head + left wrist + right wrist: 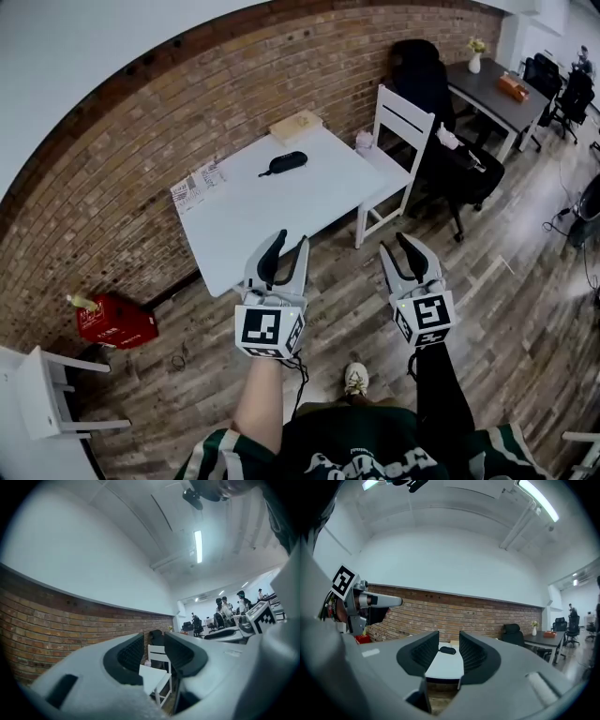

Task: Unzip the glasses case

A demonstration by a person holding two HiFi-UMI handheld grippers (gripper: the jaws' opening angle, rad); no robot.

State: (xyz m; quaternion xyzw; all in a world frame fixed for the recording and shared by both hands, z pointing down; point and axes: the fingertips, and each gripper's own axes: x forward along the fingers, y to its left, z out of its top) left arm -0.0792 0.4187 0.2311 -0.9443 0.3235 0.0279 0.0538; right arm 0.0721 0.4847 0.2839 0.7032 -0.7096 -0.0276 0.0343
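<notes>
A curved brick wall [112,187] runs behind a floor of wooden planks [506,319], with a plain pale wall above the bricks. A white table [272,211] stands against the bricks. To its right is a dark desk [487,94] with black office chairs around it. A white chair [398,131] is pulled up at the white table's right end. A red box [117,322] sits on the floor by the wall, left of the table. The person stands back from the table's near edge and holds both tools out level in front of the body. The left gripper [291,242] has its jaws spread wide with nothing between the pads. The right gripper [396,246] also has its jaws apart and grips nothing. The black glasses case [284,162] lies flat on the table's far half, well apart from both grippers. From the right gripper view it shows far off through the gap between the jaws. A pale wooden board [296,126] lies just beyond the case at the wall side. Some printed sheets [197,181] rest on the table's left corner. A small white vase [474,62] with flowers stands on the dark desk.
</notes>
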